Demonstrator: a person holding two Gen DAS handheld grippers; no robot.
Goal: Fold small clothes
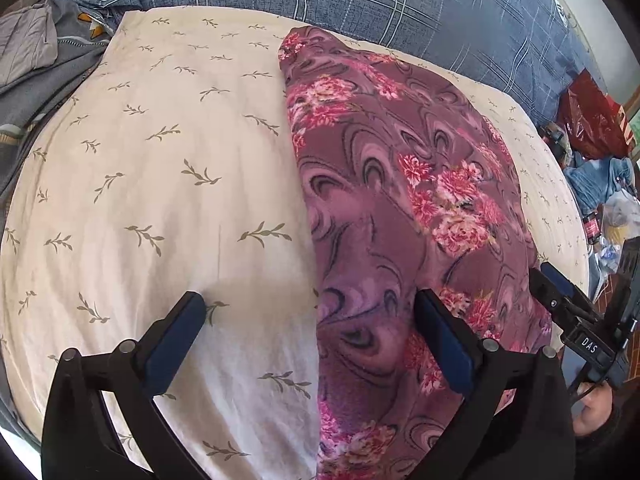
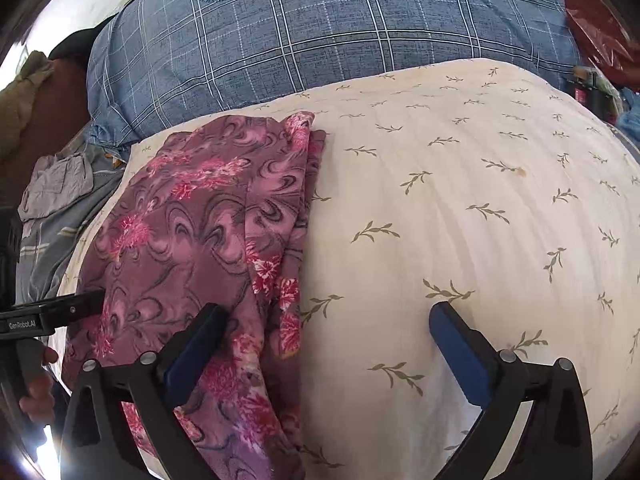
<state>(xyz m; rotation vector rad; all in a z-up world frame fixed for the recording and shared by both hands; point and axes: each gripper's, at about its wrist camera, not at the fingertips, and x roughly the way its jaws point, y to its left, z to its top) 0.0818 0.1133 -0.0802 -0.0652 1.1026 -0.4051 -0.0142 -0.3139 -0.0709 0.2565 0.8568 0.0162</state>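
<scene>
Fabric of the floral garment [image 1: 400, 200] looks limp, light; best pinched at its bed-edge corners. Left gripper [image 1: 312, 340] and right gripper [image 2: 328, 344] gape empty.

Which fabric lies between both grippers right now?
The purple floral garment, folded lengthwise on the cream leaf-print sheet; the blue plaid bedding lies farther back.

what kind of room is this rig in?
Most likely a bedroom, with work done on a bed. A cream leaf-print pillow serves as the work surface, a blue plaid quilt is bunched behind it, and a purple floral garment lies folded on the pillow. Clutter sits beside the bed.
</scene>
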